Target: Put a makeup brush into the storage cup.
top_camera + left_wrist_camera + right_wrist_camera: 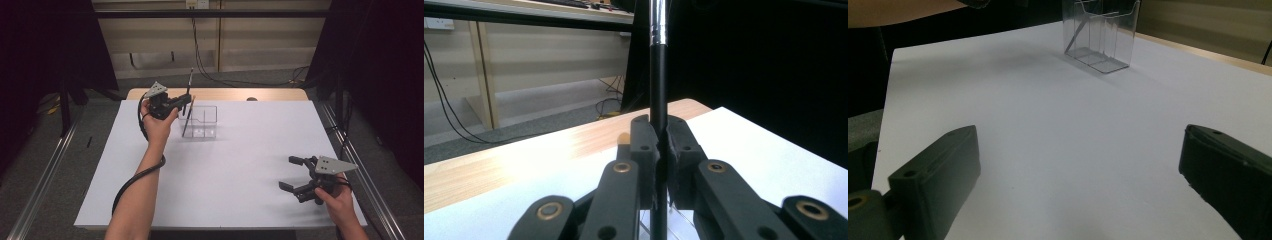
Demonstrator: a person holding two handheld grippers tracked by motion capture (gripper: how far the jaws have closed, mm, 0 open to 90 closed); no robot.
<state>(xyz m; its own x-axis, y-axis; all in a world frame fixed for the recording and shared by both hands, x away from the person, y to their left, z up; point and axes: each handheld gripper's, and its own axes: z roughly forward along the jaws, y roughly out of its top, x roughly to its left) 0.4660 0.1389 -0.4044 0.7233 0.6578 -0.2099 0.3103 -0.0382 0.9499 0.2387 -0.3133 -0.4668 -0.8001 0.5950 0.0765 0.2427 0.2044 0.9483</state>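
Surroundings beyond my work area

My white mat (240, 170) covers a wooden table (220, 94); black cables (210, 70) trail across the grey floor (35, 165) behind.

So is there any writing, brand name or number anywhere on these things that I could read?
None can be read.
The clear plastic holder, the dark brush handle with its silver band, and the white table sheet bear no print.
The left tool and right tool carry no visible lettering.
The wall socket is too blurred to tell.
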